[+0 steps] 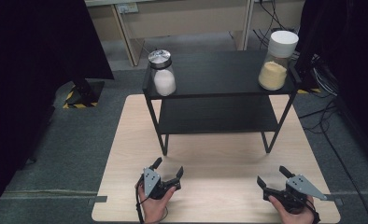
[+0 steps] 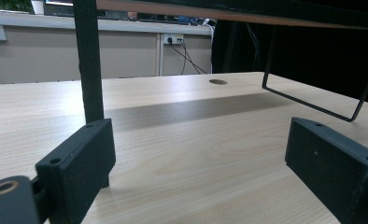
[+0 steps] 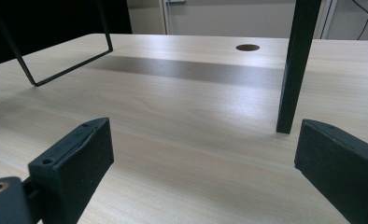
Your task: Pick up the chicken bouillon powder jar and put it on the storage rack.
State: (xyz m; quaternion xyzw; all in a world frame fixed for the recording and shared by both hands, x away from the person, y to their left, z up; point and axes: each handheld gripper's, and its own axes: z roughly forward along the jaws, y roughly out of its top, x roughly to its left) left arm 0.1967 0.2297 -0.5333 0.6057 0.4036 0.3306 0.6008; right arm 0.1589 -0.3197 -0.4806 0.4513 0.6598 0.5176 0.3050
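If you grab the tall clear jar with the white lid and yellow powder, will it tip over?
The tall clear jar with yellow powder stands at the black shelf's edge, so a sideways nudge might topple it. It looks under half full, probably lightish. Its smooth, likely glass, wall could slip.

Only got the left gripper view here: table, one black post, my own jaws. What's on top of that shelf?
Observer: Two jars on the top shelf. The jar of white powder, with a silver lid, stands at its left end.
Operator: And the other one?
Observer: The jar of yellow powder, with a white lid, stands at the right end.
Operator: Right gripper holding anything?
Observer: No. The right gripper is open and empty, low over the table, near its front edge.
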